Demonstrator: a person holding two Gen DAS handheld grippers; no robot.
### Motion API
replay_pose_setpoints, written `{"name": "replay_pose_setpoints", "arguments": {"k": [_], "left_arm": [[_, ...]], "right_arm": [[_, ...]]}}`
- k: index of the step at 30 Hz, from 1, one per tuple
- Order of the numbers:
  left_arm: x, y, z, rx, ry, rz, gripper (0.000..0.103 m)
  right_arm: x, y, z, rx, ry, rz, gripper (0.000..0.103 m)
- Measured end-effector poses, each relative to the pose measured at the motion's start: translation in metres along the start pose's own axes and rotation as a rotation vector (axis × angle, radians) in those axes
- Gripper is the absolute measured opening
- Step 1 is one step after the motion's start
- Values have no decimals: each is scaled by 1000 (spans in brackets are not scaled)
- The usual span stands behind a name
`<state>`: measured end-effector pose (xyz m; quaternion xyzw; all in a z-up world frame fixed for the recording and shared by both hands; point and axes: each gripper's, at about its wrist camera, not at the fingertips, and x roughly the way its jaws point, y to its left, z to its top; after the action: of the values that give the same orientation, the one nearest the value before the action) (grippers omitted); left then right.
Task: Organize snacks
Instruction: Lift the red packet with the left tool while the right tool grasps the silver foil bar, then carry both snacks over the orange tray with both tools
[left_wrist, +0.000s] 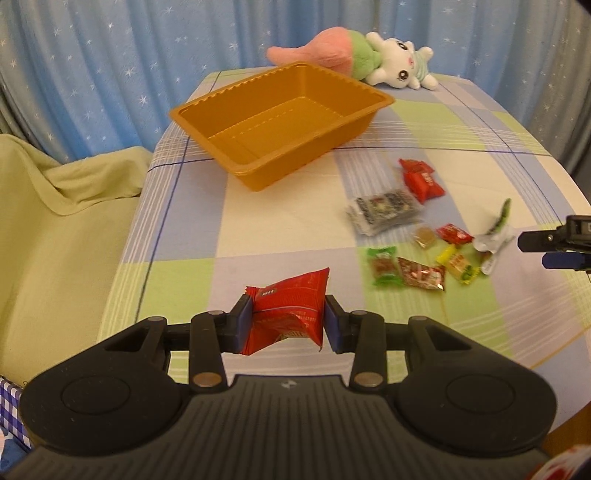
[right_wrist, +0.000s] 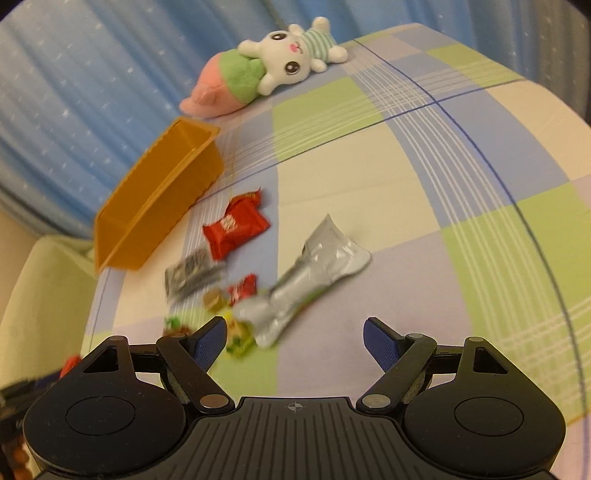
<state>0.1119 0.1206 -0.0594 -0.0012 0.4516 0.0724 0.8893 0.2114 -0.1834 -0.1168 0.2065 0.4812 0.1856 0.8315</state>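
Note:
My left gripper (left_wrist: 288, 321) is shut on a red snack packet (left_wrist: 291, 306), held above the checked tablecloth, well short of the empty orange tray (left_wrist: 258, 177) at the back. Several small snacks lie to the right: a red wrapped pair (left_wrist: 421, 179), a dark packet (left_wrist: 384, 214), a green one (left_wrist: 384, 266) and a yellow one (left_wrist: 458, 264). My right gripper (right_wrist: 293, 341) stands open with nothing between its blue pads, just short of a silver packet (right_wrist: 314, 269). In the left wrist view it shows at the right edge (left_wrist: 554, 247).
A pink and white plush toy (left_wrist: 369, 55) lies behind the tray at the table's far edge. A blue starred curtain hangs behind. A pale green covered seat (left_wrist: 55, 206) stands left of the table. The right half of the cloth (right_wrist: 461, 184) is bare.

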Motion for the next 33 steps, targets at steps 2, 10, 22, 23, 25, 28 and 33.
{"name": "replay_pose_setpoints", "arguments": {"k": [2,10,22,23,25,28,33], "left_arm": [[4,9,4,-9,8,-3,37],[16,41,20,-26,13,3,37],[30,67,36,-24,19,3,37],[31,69,38,-24,18,3,37],[31,72,41,-25,15,1,37],[30,78,46,-26,7,0,37],[26,87,55,-29,-9,-2,37]], "right_arm": [[9,1,5,30,-9,-8,81],[39,3,17,107,-21,-68,64],[64,32,29,-62,-26,-245,36],[66,34,29,-86,-23,-253,36],[68,37,29,-118,-19,-257,34],[72,40,29,-153,-11,-256,30],[69,42,30,-170,-8,-248,30]]}}
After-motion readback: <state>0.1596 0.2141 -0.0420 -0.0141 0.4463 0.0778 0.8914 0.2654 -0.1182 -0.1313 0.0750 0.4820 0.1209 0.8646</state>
